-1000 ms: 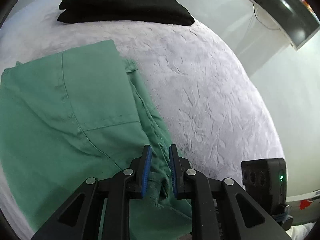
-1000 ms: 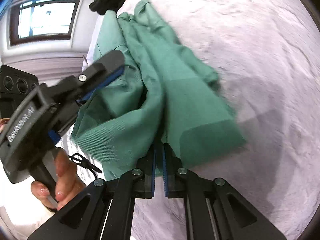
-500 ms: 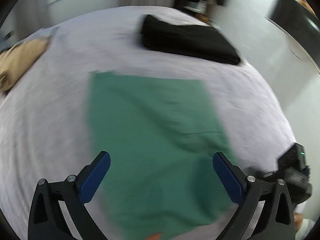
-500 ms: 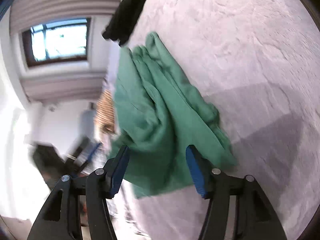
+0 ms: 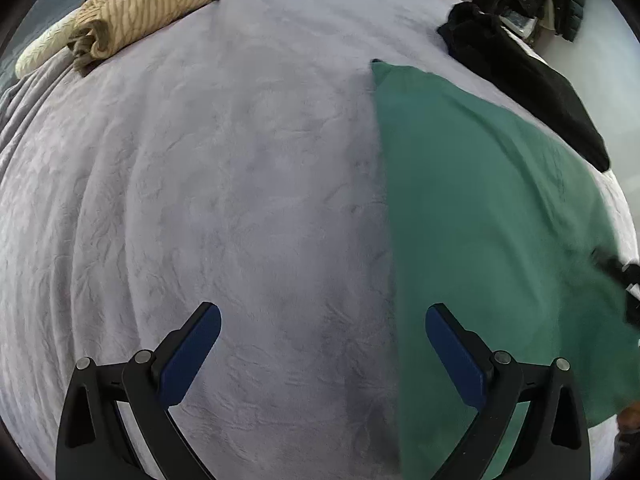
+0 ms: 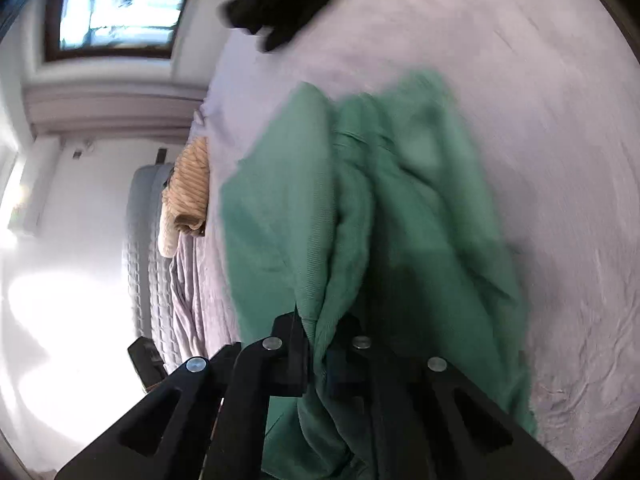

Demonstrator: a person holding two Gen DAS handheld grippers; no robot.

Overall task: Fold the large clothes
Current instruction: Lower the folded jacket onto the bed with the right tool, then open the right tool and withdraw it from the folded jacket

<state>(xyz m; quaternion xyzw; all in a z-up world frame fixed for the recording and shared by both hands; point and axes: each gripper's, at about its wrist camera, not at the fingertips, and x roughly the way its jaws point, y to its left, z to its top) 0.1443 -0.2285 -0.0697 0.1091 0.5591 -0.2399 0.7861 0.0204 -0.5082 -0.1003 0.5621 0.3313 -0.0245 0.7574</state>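
Note:
A large green garment [image 5: 480, 220] lies folded flat on the pale lilac bedspread [image 5: 220, 200], to the right in the left wrist view. My left gripper [image 5: 322, 344] is open and empty, hovering over bare bedspread beside the garment's left edge. In the right wrist view the green garment [image 6: 360, 220] is bunched in folds, and my right gripper [image 6: 324, 344] is shut on a fold of it at the near edge. The picture there is blurred by motion.
A black garment [image 5: 528, 80] lies at the far right of the bed, also seen in the right wrist view [image 6: 280, 4]. A tan striped garment [image 5: 132, 16] lies at the far left. A window [image 6: 116, 12] and white wall are beyond the bed.
Both grippers let go of the green garment and opened. The left swung left over bare bedspread and stays open. The right has shut again on a fold of the garment.

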